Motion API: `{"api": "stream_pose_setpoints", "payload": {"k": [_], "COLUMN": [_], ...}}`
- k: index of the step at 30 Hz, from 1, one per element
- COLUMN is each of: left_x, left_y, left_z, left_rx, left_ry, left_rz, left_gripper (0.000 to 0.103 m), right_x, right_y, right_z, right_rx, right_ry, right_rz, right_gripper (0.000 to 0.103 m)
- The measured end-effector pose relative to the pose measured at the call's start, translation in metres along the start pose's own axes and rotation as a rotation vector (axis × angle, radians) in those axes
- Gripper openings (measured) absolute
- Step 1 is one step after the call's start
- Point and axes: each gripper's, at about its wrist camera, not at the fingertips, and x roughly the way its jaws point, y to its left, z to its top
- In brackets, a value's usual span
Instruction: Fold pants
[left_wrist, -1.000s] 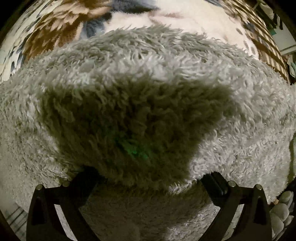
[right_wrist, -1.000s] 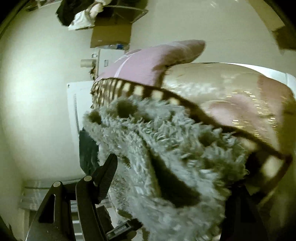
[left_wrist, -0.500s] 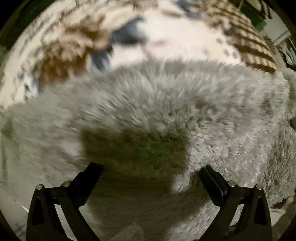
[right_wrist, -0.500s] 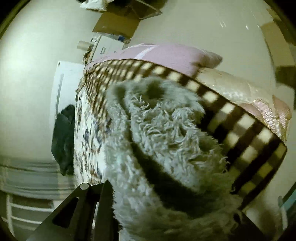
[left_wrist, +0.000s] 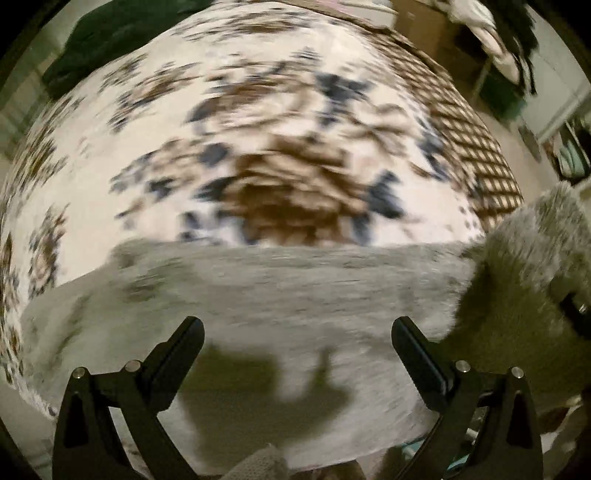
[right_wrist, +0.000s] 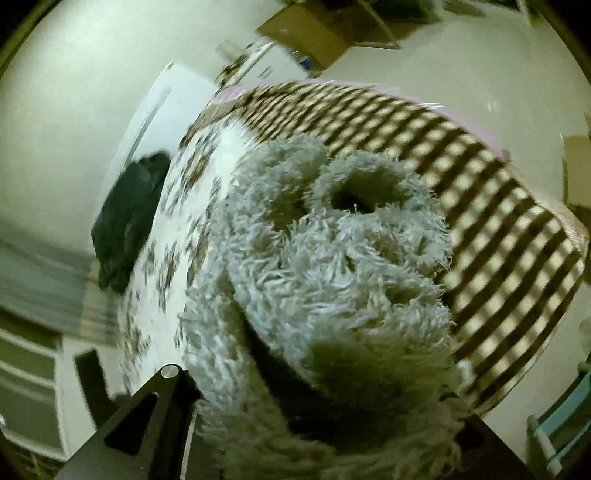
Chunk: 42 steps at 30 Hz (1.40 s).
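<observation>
Left wrist: pants (left_wrist: 280, 295) lie crosswise; left gripper (left_wrist: 295, 332) wide, empty; right gripper (left_wrist: 572, 310) pinches pants.

One fluffy grey pants (left_wrist: 280, 295), two grippers (left_wrist: 295, 343)

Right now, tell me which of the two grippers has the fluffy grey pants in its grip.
The right gripper: bunched grey pants fill the space between its fingers. The left gripper stands wide open above the flat cloth, holding nothing.

Home bedroom: patterned bedspread (left_wrist: 280, 122), pillow (right_wrist: 495, 136).
</observation>
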Motion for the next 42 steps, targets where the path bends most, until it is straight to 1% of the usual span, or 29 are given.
{"api": "stream_pose_setpoints", "payload": {"k": [2,4,7,8,10,11,12,13,14,15,16,17,18,19,21,24,26,29,31,32,33,34,35,36,37,38,39,41,42], "left_x": [-0.009,-0.017,-0.026,-0.028,-0.029,-0.028,-0.027,-0.025,-0.025,-0.026,-0.027,-0.028,-0.030,-0.031,-0.033,-0.026,-0.018,0.007,0.018,0.026,0.031,0.043,0.052,0.062,0.065,0.063,0.062,0.065,0.067], "left_y": [0.041,0.091,0.158,0.184,0.219,0.232,0.249,0.259,0.268,0.275,0.280,0.282,0.281,0.279,0.272,0.248,0.229,0.190,0.174,0.165,0.160,0.154,0.153,0.160,0.170,0.183,0.195,0.213,0.221], "left_z": [-0.003,-0.010,-0.029,-0.037,-0.051,-0.055,-0.063,-0.067,-0.072,-0.076,-0.078,-0.079,-0.078,-0.077,-0.071,-0.058,-0.048,-0.033,-0.029,-0.027,-0.026,-0.026,-0.027,-0.028,-0.028,-0.027,-0.024,-0.021,-0.022], "left_rx": [-0.041,-0.105,-0.211,-0.255,-0.311,-0.329,-0.351,-0.366,-0.382,-0.395,-0.402,-0.401,-0.396,-0.390,-0.380,-0.352,-0.305,-0.187,-0.145,-0.112,-0.090,-0.055,-0.055,-0.093,-0.144,-0.187,-0.217,-0.277,-0.311], "left_ry": [0.002,0.011,0.037,0.047,0.057,0.064,0.076,0.085,0.090,0.092,0.088,0.079,0.070,0.061,0.044,0.038,0.034,0.066,0.077,0.078,0.082,0.109,0.133,0.168,0.165,0.135,0.110,0.111,0.118], "left_rz": [0.011,0.030,0.071,0.087,0.109,0.117,0.124,0.130,0.129,0.122,0.111,0.103,0.097,0.089,0.059,-0.016,-0.042,-0.059,-0.064,-0.054,-0.046,-0.053,-0.067,-0.101,-0.124,-0.138,-0.131,-0.136,-0.151], "left_gripper": [0.103,0.103,0.103,0.103,0.103,0.103,0.103,0.103,0.103,0.103,0.103,0.103,0.103,0.103,0.103,0.103,0.103,0.103,0.103,0.101,0.096,0.065,0.005,0.004,0.004,0.004,0.004,0.004,0.004], "right_x": [0.012,0.029,0.067,0.087,0.118,0.129,0.145,0.159,0.165,0.174,0.177,0.174,0.168,0.159,0.141,0.118,0.104,0.091,0.088,0.088,0.088,0.089,0.091,0.092,0.089,0.091,0.091,0.093,0.097], "right_y": [0.033,0.065,0.115,0.131,0.150,0.156,0.164,0.172,0.177,0.182,0.187,0.189,0.192,0.194,0.188,0.164,0.144,0.115,0.093,0.091,0.082,0.080,0.076,0.073,0.071,0.069,0.068,0.064,0.060], "right_z": [-0.021,-0.047,-0.096,-0.120,-0.161,-0.174,-0.194,-0.213,-0.226,-0.239,-0.251,-0.256,-0.258,-0.257,-0.250,-0.222,-0.200,-0.174,-0.160,-0.155,-0.152,-0.149,-0.146,-0.145,-0.143,-0.142,-0.142,-0.140,-0.140], "right_rx": [-0.053,-0.105,-0.216,-0.270,-0.352,-0.372,-0.412,-0.459,-0.483,-0.505,-0.518,-0.515,-0.505,-0.484,-0.434,-0.337,-0.278,-0.228,-0.191,-0.176,-0.161,-0.156,-0.153,-0.149,-0.144,-0.138,-0.134,-0.124,-0.114], "right_ry": [0.031,0.072,0.151,0.184,0.246,0.273,0.318,0.368,0.405,0.460,0.510,0.526,0.540,0.559,0.561,0.533,0.504,0.466,0.451,0.447,0.443,0.439,0.434,0.431,0.427,0.421,0.418,0.420,0.427], "right_rz": [-0.005,-0.002,-0.018,-0.036,-0.073,-0.086,-0.120,-0.156,-0.176,-0.193,-0.178,-0.143,-0.099,-0.054,-0.014,-0.014,-0.049,-0.123,-0.171,-0.180,-0.189,-0.197,-0.208,-0.214,-0.217,-0.223,-0.224,-0.226,-0.232], "right_gripper": [0.018,0.018,0.018,0.018,0.018,0.018,0.019,0.022,0.025,0.031,0.039,0.059,0.075,0.078,0.078,0.079,0.079,0.079,0.079,0.079,0.079,0.079,0.079,0.079,0.079,0.079,0.079,0.079,0.079]}}
